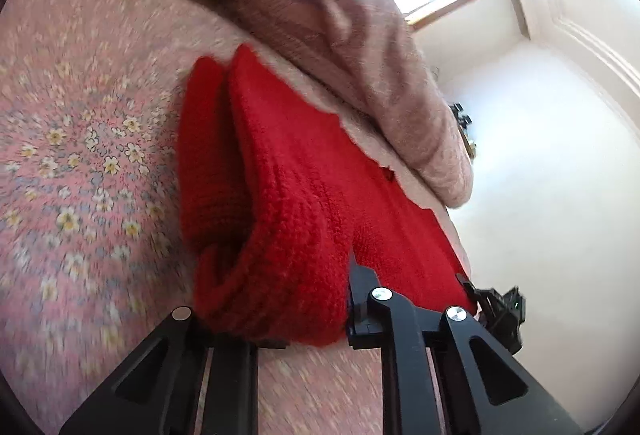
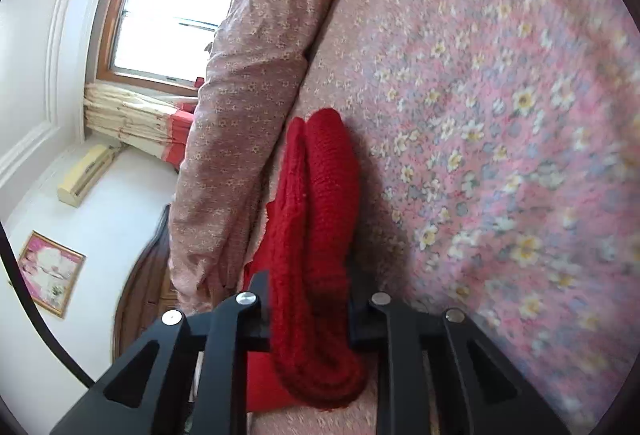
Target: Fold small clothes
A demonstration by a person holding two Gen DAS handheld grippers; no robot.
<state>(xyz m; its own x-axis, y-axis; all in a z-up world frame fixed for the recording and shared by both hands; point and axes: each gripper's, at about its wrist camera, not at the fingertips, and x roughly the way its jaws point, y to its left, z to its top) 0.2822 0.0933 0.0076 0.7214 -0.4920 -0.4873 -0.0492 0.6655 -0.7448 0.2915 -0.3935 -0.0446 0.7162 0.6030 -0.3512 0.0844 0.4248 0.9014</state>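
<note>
A small red knitted garment (image 1: 276, 195) lies folded over on the pink floral bedspread (image 1: 80, 155). My left gripper (image 1: 276, 323) is shut on its thick rolled edge, the knit bunched between the black fingers. The other gripper's black tip (image 1: 500, 311) shows at the garment's far end. In the right wrist view the same red garment (image 2: 316, 215) hangs doubled between the fingers. My right gripper (image 2: 310, 319) is shut on it, close above the bedspread (image 2: 500, 115).
A pink-beige quilt (image 1: 320, 15) is heaped along the bed beside the garment, also in the right wrist view (image 2: 240, 115). Beyond it are a window (image 2: 172, 11), a white wall, an air conditioner (image 2: 86, 175), a framed picture (image 2: 48, 273) and a wooden headboard (image 2: 140, 287).
</note>
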